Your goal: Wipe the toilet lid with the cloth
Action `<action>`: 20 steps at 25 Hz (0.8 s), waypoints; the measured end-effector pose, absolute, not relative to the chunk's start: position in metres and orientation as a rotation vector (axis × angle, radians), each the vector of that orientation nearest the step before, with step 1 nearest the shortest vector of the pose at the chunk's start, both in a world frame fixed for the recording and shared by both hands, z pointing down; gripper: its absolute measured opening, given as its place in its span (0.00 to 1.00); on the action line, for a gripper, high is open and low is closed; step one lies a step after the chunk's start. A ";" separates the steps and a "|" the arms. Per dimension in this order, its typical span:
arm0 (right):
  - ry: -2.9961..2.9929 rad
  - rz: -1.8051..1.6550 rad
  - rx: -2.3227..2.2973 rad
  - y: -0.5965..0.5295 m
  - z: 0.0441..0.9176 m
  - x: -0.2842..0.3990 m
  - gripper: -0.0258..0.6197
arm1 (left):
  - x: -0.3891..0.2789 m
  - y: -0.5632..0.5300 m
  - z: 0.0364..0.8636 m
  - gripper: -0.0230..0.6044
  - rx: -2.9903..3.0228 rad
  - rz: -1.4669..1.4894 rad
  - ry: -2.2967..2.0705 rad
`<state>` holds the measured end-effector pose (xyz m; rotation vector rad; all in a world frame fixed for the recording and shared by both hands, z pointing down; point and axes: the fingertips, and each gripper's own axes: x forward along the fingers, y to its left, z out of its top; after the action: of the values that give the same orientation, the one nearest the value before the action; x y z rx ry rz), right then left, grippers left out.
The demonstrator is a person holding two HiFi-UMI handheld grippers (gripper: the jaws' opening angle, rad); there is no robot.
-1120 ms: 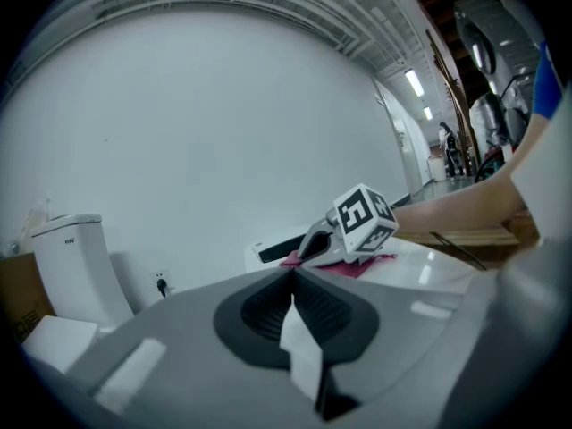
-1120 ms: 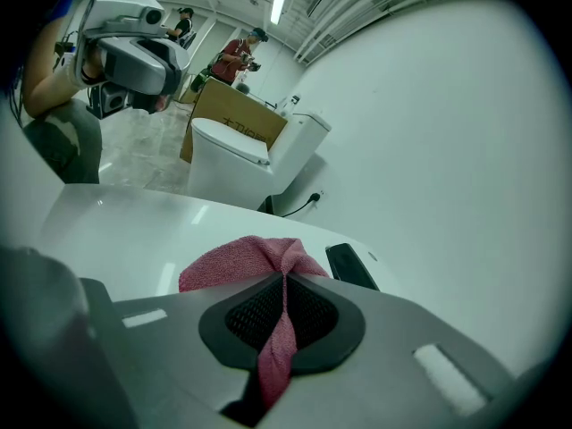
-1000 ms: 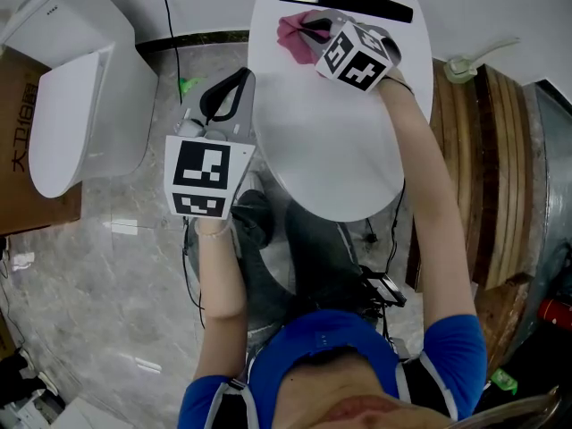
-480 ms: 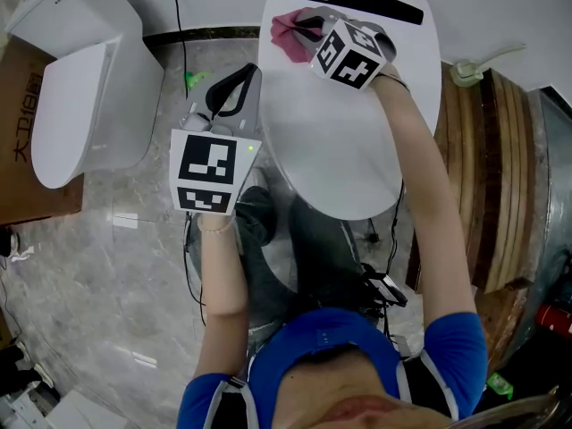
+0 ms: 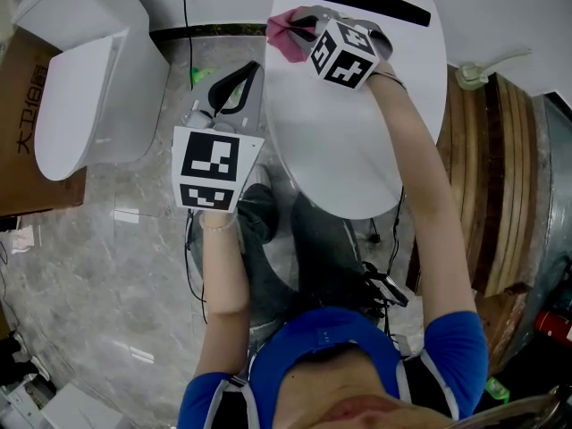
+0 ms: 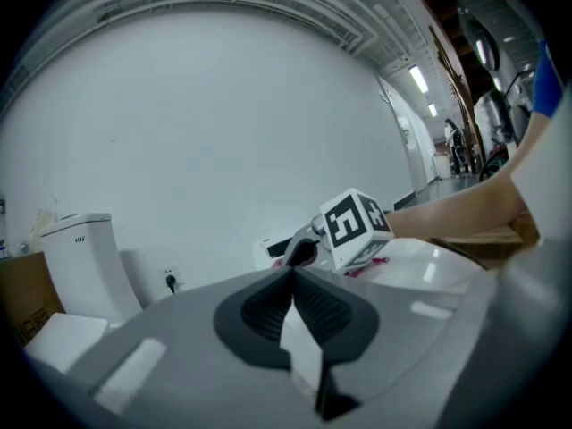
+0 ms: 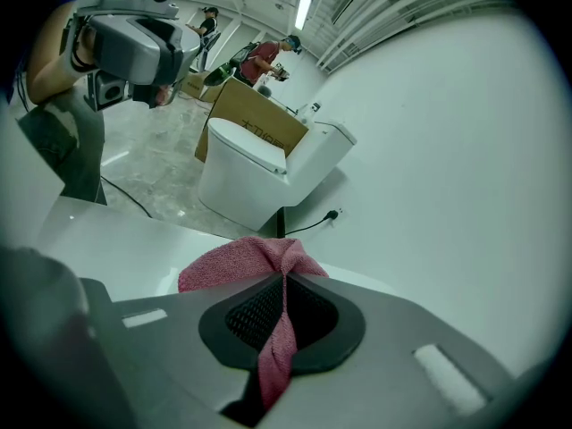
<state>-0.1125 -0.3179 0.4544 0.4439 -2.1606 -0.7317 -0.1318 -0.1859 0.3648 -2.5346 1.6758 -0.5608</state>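
cloth (image 5: 284, 37) further left, right arm (image 5: 420, 181) outstretched

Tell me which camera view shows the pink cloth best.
The right gripper view: the cloth fills the middle, pinched between the right gripper's shut fingers. The head view shows it small, near the toilet lid's far edge. The left gripper view shows only a pink sliver.
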 end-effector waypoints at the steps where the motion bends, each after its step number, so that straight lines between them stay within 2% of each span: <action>1: -2.159 -0.736 0.441 -0.317 0.454 -0.114 0.05 | -0.132 -0.186 0.365 0.04 -2.533 -0.563 1.678; 20: -2.177 -0.736 0.386 -0.300 0.457 -0.125 0.05 | -0.132 -0.193 0.365 0.04 -2.536 -0.571 1.710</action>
<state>-0.1250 -0.2997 0.4568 0.3857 -2.1766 -0.7362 -0.1322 -0.1932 0.3652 -2.5360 1.7096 -0.5712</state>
